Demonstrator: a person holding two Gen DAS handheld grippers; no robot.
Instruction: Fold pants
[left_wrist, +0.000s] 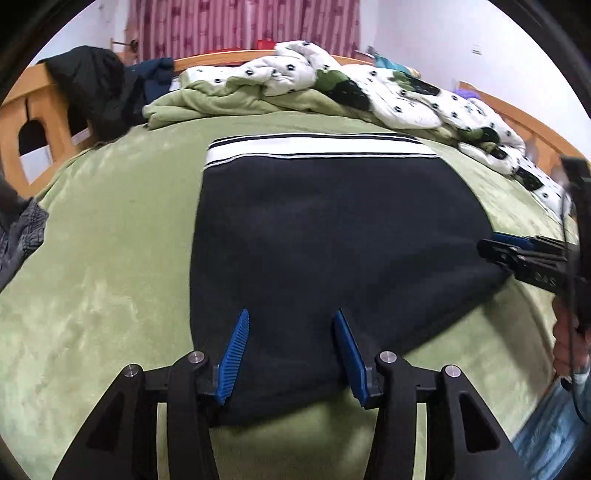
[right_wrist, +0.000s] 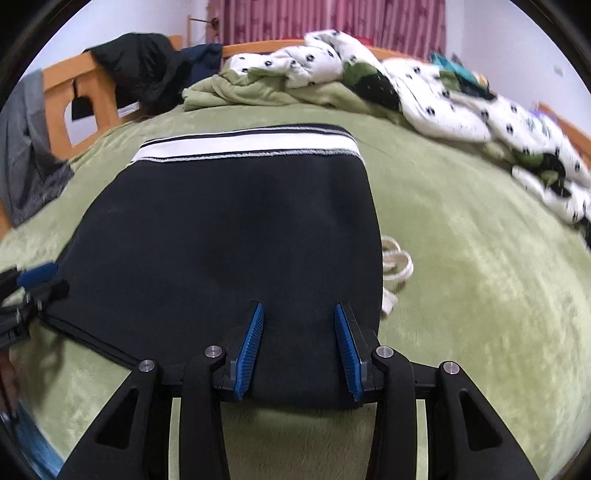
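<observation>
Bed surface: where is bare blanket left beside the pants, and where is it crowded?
Bare green blanket lies left of the pants, up to the wooden bed frame. On the right it is open beyond the white cord. The rumpled patterned quilt crowds the far edge.

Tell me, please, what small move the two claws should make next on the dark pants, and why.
Probably close both claws on the near edge of the pants. The left claw and the right claw are both open, their blue pads standing over that edge, one toward each corner. The pants lie flat on the green blanket, white waistband at the far end, so a fold could begin there.
</observation>
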